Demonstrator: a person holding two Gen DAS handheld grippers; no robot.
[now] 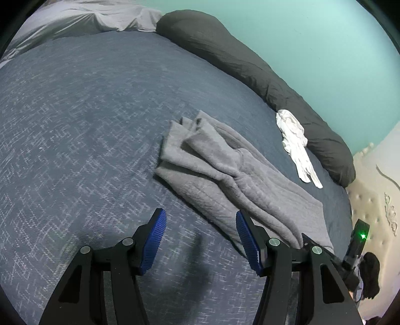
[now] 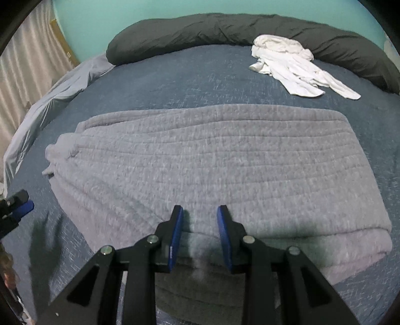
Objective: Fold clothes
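Right wrist view shows the grey garment spread across the middle of the bed, its quilted body lying mostly flat and broad, with one end bunched into loose folds toward the left. In the left wrist view the same piece runs long and narrow, and that far end sits gathered and doubled over itself. It looks partly arranged but not brought down to a neat, compact stack, so by this judgement folding remains on it. A white garment lies crumpled near the far edge of the bed, touching the long dark pillow, and shows no fold at all. The right claw hangs over the near edge of the grey piece with its jaws apart and nothing between them. The left claw sits over bare bed cover just beside the grey piece's long side, jaws wide apart and empty. Open bed cover lies to the left of the grey piece and between it and the white one, giving room to turn cloth over; the pillow and the green wall close off the far side.
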